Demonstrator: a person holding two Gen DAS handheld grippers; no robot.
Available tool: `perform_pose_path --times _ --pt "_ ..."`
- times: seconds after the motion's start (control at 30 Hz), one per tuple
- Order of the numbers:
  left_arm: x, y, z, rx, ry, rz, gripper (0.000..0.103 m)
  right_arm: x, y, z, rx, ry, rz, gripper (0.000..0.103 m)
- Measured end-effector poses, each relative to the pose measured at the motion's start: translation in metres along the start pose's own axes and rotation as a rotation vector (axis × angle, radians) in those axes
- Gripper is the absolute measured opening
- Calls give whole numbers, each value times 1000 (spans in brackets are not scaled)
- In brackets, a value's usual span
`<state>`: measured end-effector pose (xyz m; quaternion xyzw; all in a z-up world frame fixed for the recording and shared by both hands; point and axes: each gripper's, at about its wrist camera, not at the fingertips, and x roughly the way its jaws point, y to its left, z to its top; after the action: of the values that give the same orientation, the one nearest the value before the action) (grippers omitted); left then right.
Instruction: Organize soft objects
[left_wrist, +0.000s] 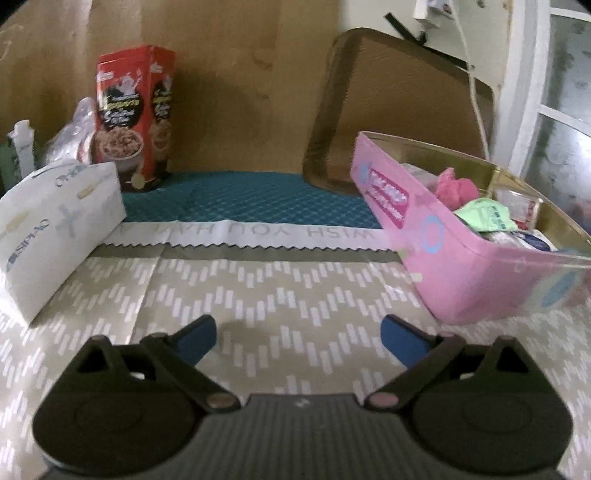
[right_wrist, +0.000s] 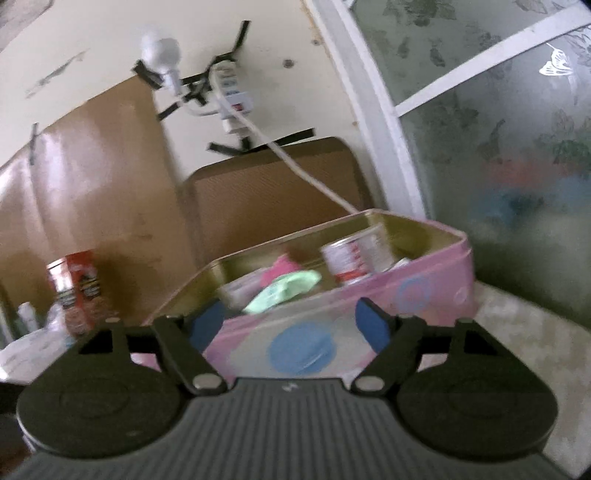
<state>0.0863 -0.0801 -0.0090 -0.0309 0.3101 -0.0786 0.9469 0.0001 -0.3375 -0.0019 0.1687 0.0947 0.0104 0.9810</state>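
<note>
Left wrist view: left gripper (left_wrist: 298, 338) spread wide and empty, low over chevron-patterned beige paper covering the counter (left_wrist: 258, 288). Pink rectangular metal tin with gold interior (left_wrist: 436, 254) at right, lid off, resting on the counter. Inside the tin: fuzzy pink soft item (left_wrist: 456, 188), crumpled pale green soft packet (left_wrist: 484, 218), plus further contents too blurred to identify. White printed cardboard box (left_wrist: 55, 221) at near left; tall red snack carton (left_wrist: 133, 114) upright at far left, clear plastic bag (left_wrist: 74, 129) beside it. Brown rounded tray (left_wrist: 399, 110) leaning against the far wall behind the tin. Teal quilted cloth (left_wrist: 243, 203) under the far edge of the paper.

Right wrist view: right gripper (right_wrist: 291, 325) likewise spread wide, nothing held, just near of the tin's near wall (right_wrist: 303, 343). Heavy motion blur throughout. Red-and-white cylindrical can (right_wrist: 351, 258) lying among the tin's contents, green packet (right_wrist: 284, 290) and pink item (right_wrist: 280, 269) to its left.

Risks, as judged: thin smooth tin liable to slide or tip if a finger catches the rim. Loose creased paper liable to bunch under a dragging finger. Limp soft items prone to slipping from a shallow pinch; hard can liable to be gripped along with them. White cable (right_wrist: 295, 166) hanging behind the tin, a snag hazard on any far reach.
</note>
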Motion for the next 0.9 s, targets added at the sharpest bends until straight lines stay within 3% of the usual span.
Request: perform_pose_path --times 0.13,0.3,0.43,0.7,0.9 --pt "-6 -4 -3 18 -25 1 101 -5 24 -10 -51 47 37 81" --pt "-8 -4 -3 28 -48 5 102 -13 59 -23 -208 44 3 80" --pt "-13 -7 -5 47 -72 19 103 -27 69 -28 -162 76 42 80" --pt "-28 -15 -11 83 -91 49 103 -50 74 -18 -125 101 42 81" --pt "-50 -24 -13 96 -85 43 103 -66 72 -9 -78 95 59 87"
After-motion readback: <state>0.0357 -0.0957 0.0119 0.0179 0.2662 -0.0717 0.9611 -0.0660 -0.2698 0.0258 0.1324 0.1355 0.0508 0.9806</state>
